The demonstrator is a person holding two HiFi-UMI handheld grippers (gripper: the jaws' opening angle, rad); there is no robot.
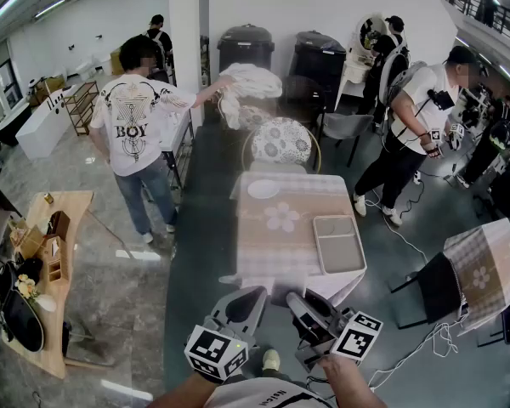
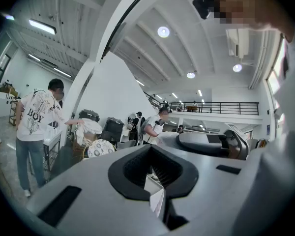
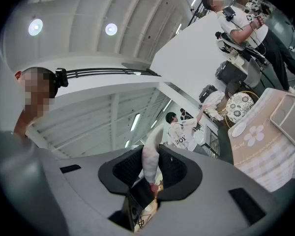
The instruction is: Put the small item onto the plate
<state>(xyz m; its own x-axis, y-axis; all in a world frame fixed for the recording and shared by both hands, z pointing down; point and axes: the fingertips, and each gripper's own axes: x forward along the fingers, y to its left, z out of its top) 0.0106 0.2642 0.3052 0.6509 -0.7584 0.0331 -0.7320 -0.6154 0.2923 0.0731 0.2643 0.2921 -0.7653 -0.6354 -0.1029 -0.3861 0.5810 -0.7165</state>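
In the right gripper view, my right gripper (image 3: 150, 167) is shut on a small pale, elongated item (image 3: 150, 157) that stands upright between the ribbed pads. The white plate (image 1: 263, 189) lies at the far left corner of the checked tablecloth table (image 1: 280, 236), and also shows small in the right gripper view as the plate (image 3: 239, 128). Both grippers hover low in front of the table's near edge, left gripper (image 1: 240, 306) beside right gripper (image 1: 309, 311), well short of the plate. The left gripper (image 2: 151, 171) has its pads together with nothing held.
A grey rectangular tray (image 1: 338, 243) lies on the table's right side. A patterned round chair (image 1: 281, 140) stands behind the table. A person in a white shirt (image 1: 133, 121) stands at the left and another person (image 1: 416, 117) at the right. A wooden bench with clutter (image 1: 42, 262) sits far left.
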